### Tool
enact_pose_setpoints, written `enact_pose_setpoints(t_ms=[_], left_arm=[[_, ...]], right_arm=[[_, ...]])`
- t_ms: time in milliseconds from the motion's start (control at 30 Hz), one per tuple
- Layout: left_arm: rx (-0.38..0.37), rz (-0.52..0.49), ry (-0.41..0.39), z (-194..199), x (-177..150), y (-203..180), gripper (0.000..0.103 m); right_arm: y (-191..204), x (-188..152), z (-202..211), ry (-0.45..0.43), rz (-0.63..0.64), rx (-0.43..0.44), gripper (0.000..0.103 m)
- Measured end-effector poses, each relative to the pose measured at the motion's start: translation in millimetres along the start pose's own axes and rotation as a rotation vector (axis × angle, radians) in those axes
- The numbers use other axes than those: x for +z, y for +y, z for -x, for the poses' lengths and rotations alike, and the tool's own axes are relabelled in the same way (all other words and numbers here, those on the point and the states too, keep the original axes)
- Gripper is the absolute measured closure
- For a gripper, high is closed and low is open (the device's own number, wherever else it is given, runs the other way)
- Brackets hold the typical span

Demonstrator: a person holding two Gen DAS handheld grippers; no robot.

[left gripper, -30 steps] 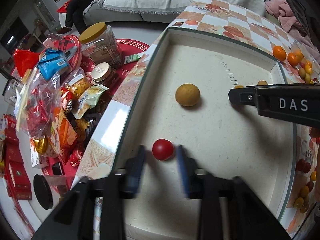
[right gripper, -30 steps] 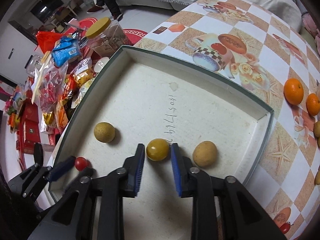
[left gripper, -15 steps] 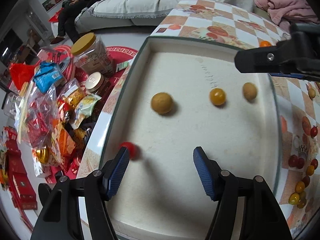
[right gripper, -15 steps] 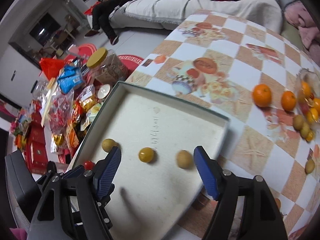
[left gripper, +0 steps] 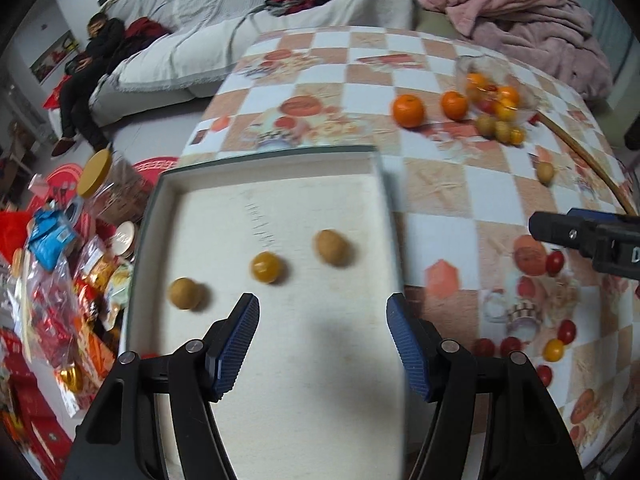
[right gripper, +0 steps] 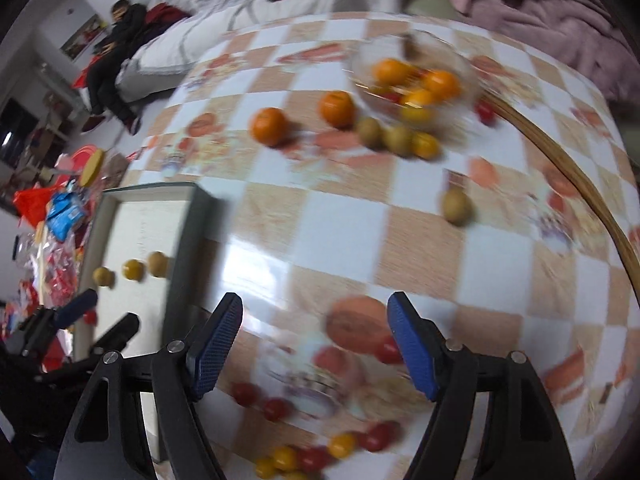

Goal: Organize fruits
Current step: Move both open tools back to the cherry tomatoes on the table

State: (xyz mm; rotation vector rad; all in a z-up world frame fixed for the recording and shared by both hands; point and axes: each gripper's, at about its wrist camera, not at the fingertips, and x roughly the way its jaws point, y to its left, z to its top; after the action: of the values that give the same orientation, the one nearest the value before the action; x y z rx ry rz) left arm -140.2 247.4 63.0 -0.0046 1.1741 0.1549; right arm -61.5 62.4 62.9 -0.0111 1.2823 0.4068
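A shallow white tray [left gripper: 384,208] holds three yellow-brown fruits in a row: one at the left [left gripper: 184,293], one in the middle [left gripper: 265,267], one at the right [left gripper: 330,246]. My left gripper [left gripper: 322,338] is open and empty above the tray's near part. My right gripper [right gripper: 314,342] is open and empty over the checkered table, to the right of the tray [right gripper: 188,240]. Oranges [right gripper: 269,126] and small green fruits [right gripper: 370,132] lie beside a glass bowl [right gripper: 416,76] of fruit. Cherry tomatoes [right gripper: 276,408] lie near my right gripper.
Snack bags and jars [left gripper: 60,264] crowd the floor left of the table. A lone green fruit [right gripper: 456,206] sits mid-table. A wooden rim [right gripper: 568,168] curves along the right. A sofa and a pink blanket [left gripper: 520,12] lie beyond the table.
Both grippers let go of their fruit in the tray, opened wide and pulled back. The right gripper swung right over the table toward the tomatoes; the red tomato is out of the left view.
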Motion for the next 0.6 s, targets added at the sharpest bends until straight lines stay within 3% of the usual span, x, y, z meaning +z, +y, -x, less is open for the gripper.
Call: enact_pose_setpoints(t_ms=[300, 600], left_arm=[[-0.113, -0.158, 0.024, 3.1, -13.5, -70.9, 0.035], [-0.092, -0.260, 0.044, -10.1, -34.1, -88.6, 0.035]], right_arm=[[-50.1, -39.2, 1.6, 0.045, -0.075, -0.053, 0.025], [-54.7, -45.5, -1.0, 0.046, -0.066, -0.031, 0.025]])
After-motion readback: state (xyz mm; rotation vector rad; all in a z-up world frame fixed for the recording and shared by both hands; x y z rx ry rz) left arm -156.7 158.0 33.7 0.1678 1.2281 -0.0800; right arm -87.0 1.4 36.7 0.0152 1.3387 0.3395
